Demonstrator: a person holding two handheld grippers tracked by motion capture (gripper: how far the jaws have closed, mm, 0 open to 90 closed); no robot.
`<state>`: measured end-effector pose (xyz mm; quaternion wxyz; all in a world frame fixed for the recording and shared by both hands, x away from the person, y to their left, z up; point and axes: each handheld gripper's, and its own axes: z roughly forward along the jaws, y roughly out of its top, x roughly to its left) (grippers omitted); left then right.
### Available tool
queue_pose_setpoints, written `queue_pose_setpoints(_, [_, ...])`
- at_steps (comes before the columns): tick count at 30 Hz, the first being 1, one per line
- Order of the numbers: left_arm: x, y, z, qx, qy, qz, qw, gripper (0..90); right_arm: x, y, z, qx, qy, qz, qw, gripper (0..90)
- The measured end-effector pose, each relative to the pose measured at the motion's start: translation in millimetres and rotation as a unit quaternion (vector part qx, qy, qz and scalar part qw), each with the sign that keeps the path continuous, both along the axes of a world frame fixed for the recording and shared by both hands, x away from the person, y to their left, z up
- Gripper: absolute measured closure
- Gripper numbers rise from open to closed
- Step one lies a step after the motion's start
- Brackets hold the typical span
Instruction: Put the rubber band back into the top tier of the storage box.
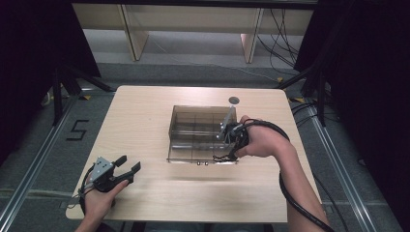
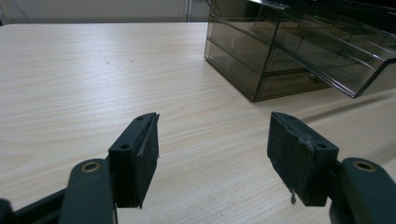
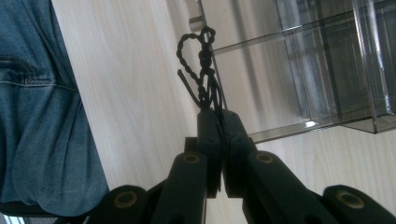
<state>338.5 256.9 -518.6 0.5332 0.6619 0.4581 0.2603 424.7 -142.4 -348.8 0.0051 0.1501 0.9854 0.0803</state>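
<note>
Right gripper [image 3: 218,126] clamped on a black twisted cord [image 3: 201,60], at the four o'clock corner of the smoky clear drawer box [image 1: 193,128] mid-table [image 1: 145,106]. Cord soft, limp, light; possibly tied to a drawer handle, hard to confirm. Best gripped near its knot. Left gripper [image 2: 212,154] spread apart, idle at seven o'clock.

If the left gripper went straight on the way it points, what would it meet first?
Probably nothing at first: the open left gripper faces bare table. The smoked drawer box sits right of its line; depth is uncertain.
</note>
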Motion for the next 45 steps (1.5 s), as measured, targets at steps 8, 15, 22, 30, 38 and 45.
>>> queue_pose_setpoints(8, [0.0,0.0,0.0,0.000,0.000,0.000,1.0000,34.0,8.0,-1.4,1.3,0.004,-0.007,-0.002,1.0000,88.9])
queue_pose_setpoints(15, [0.0,0.1,0.0,-0.001,0.000,0.001,1.0000,34.0,14.1,-1.9,-0.6,0.002,-0.004,-0.013,0.9999,88.8])
queue_pose_setpoints(22, [-0.5,-0.3,0.4,0.003,0.004,0.003,1.0000,34.0,19.6,-2.0,-2.4,-0.002,-0.003,-0.015,0.9999,88.8])
queue_pose_setpoints(30, [-0.4,-0.2,0.3,0.002,0.004,0.003,1.0000,34.0,25.0,-0.3,-5.2,-0.009,0.002,-0.018,0.9998,88.8])
queue_pose_setpoints(38, [0.0,-0.4,0.0,0.000,0.000,-0.001,1.0000,34.0,32.0,-2.5,-14.6,-0.010,0.005,-0.014,0.9998,88.9])
queue_pose_setpoints(45, [0.1,0.0,0.1,0.000,-0.001,-0.001,1.0000,34.0,36.7,-1.4,-23.0,-0.017,0.012,-0.017,0.9996,88.8])
